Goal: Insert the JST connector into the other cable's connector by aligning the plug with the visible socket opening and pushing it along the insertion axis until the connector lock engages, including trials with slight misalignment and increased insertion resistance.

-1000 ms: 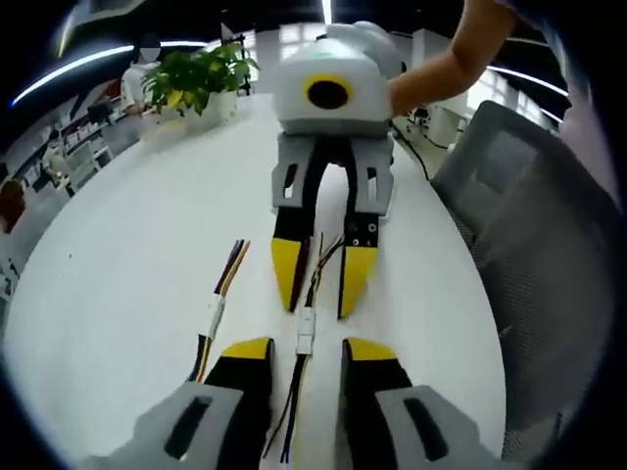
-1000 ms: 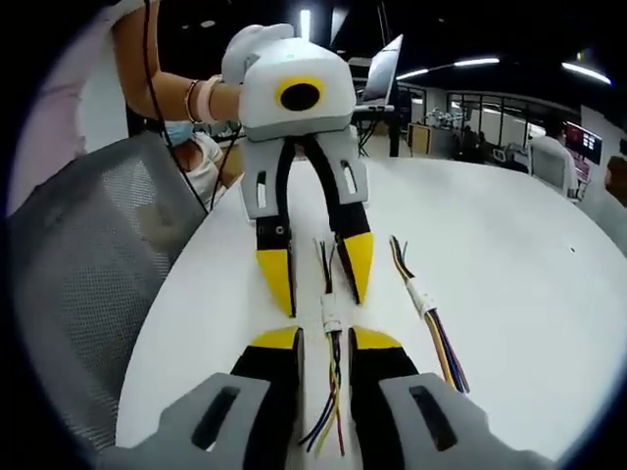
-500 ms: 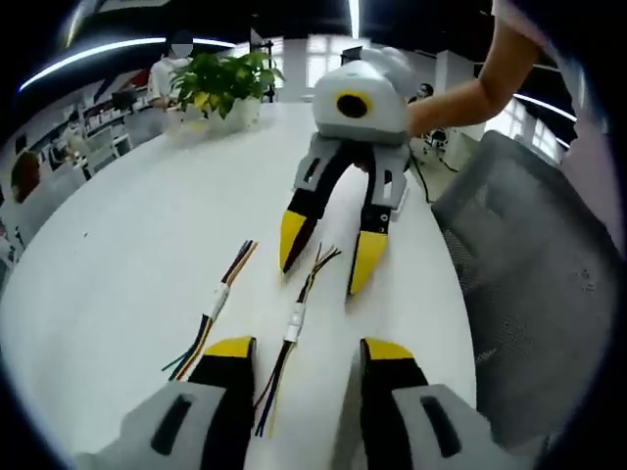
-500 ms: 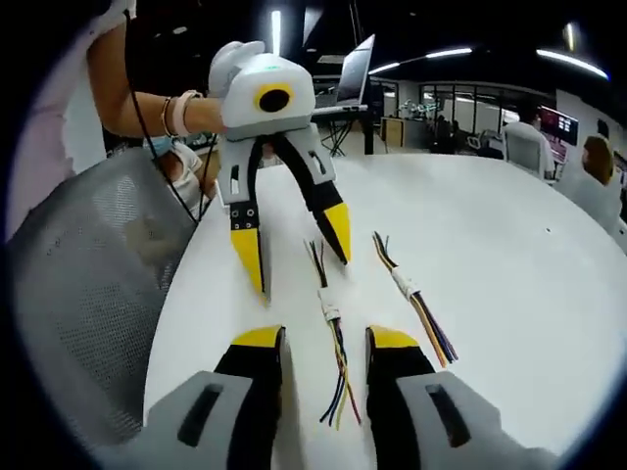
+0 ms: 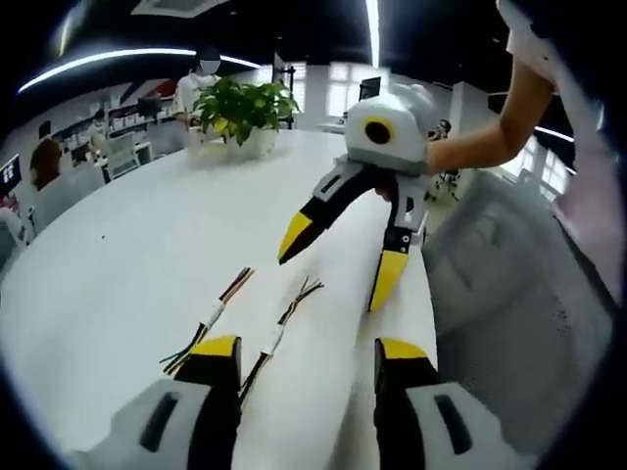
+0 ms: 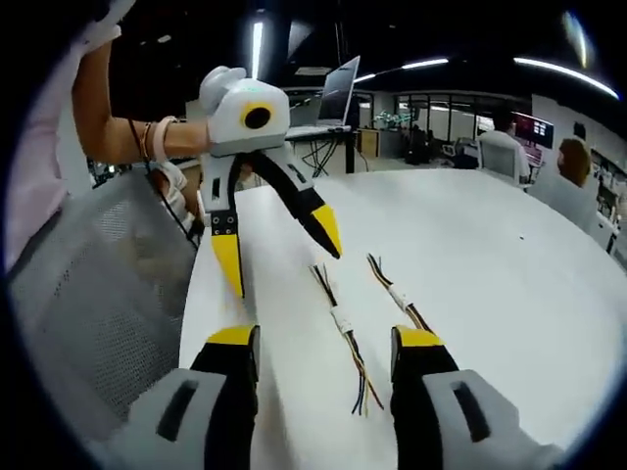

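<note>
Here the white desk (image 5: 147, 245) spreads wide, a grey mesh chair (image 6: 88, 323) at its edge and a potted plant (image 5: 245, 108) far off. Both the left tongs (image 5: 309, 354) and the right tongs (image 6: 326, 338) gape open above it, holding nothing. Two connector cables, one (image 6: 345, 323) beside the other (image 6: 397, 294), lie apart on the desk between them.

Bare table (image 6: 509, 245) around 2 cables (image 6: 345, 321)
</note>
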The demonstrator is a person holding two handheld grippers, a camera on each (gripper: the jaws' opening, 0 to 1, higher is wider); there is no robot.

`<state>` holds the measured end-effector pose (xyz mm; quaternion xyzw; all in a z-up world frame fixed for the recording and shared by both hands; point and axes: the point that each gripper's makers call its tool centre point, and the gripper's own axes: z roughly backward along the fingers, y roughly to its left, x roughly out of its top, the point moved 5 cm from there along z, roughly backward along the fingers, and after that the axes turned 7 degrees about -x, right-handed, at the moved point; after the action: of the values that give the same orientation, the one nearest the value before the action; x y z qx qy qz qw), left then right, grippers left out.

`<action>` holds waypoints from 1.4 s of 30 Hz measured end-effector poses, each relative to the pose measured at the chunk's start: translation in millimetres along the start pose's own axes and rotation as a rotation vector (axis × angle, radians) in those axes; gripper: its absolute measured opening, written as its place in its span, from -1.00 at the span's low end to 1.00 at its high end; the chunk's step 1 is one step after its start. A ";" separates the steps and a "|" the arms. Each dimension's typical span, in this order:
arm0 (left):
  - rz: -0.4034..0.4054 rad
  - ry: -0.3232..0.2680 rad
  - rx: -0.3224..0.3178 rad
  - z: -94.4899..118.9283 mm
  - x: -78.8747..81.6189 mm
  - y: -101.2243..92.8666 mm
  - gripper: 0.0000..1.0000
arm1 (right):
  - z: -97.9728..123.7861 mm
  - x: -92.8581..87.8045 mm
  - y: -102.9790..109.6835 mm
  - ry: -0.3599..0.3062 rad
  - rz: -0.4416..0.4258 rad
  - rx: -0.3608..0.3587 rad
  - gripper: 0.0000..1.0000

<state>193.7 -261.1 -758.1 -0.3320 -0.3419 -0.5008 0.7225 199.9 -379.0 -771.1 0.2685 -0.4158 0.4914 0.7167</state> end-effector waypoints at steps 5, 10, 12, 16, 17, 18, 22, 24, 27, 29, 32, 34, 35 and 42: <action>-0.009 -0.014 -0.006 5.1 3.3 -12.3 0.17 | 8.0 6.3 8.5 -0.017 -0.008 -0.025 0.21; -0.007 -0.022 -0.005 9.9 8.0 -23.8 0.35 | 17.1 14.1 16.5 -0.033 -0.012 -0.040 0.27; -0.024 -0.010 -0.004 11.0 7.4 -28.7 0.41 | 21.9 17.7 19.1 -0.043 -0.016 -0.048 0.30; -0.024 -0.015 0.017 15.0 10.1 -35.9 0.51 | 31.2 21.8 23.3 -0.053 -0.035 -0.067 0.35; -0.009 -0.027 0.025 15.6 11.7 -37.0 0.57 | 33.2 21.9 24.4 -0.054 -0.035 -0.071 0.35; 0.000 -0.036 0.031 16.5 13.5 -39.1 0.69 | 35.7 22.3 26.1 -0.053 -0.037 -0.076 0.36; 0.000 -0.038 0.051 19.5 15.9 -46.6 0.86 | 43.5 22.2 32.3 -0.047 -0.044 -0.090 0.42; -0.008 -0.038 0.059 21.6 16.3 -50.5 0.91 | 48.2 23.5 35.2 -0.054 -0.051 -0.103 0.46; -0.029 -0.034 0.083 26.6 17.7 -55.3 0.94 | 55.0 30.9 41.5 -0.099 -0.049 -0.111 0.52; -0.022 -0.043 0.102 30.5 19.6 -58.4 0.98 | 58.2 33.8 45.2 -0.109 -0.048 -0.120 0.60; -0.016 -0.054 0.127 35.4 21.1 -63.7 0.98 | 61.6 35.2 50.0 -0.105 -0.052 -0.135 0.68; 0.023 -0.075 0.164 38.0 19.3 -63.5 0.98 | 63.6 34.6 53.4 -0.101 -0.065 -0.144 0.71; 0.068 -0.090 0.176 39.0 17.1 -63.1 0.98 | 63.9 33.1 56.1 -0.094 -0.072 -0.145 0.71; 0.137 -0.091 0.242 49.8 3.7 -68.6 0.98 | 67.3 24.5 67.7 -0.049 -0.127 -0.168 0.77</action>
<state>121.4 -241.1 -718.5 -0.2875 -0.4089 -0.3900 0.7734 119.0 -395.3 -717.3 0.2450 -0.4550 0.4019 0.7560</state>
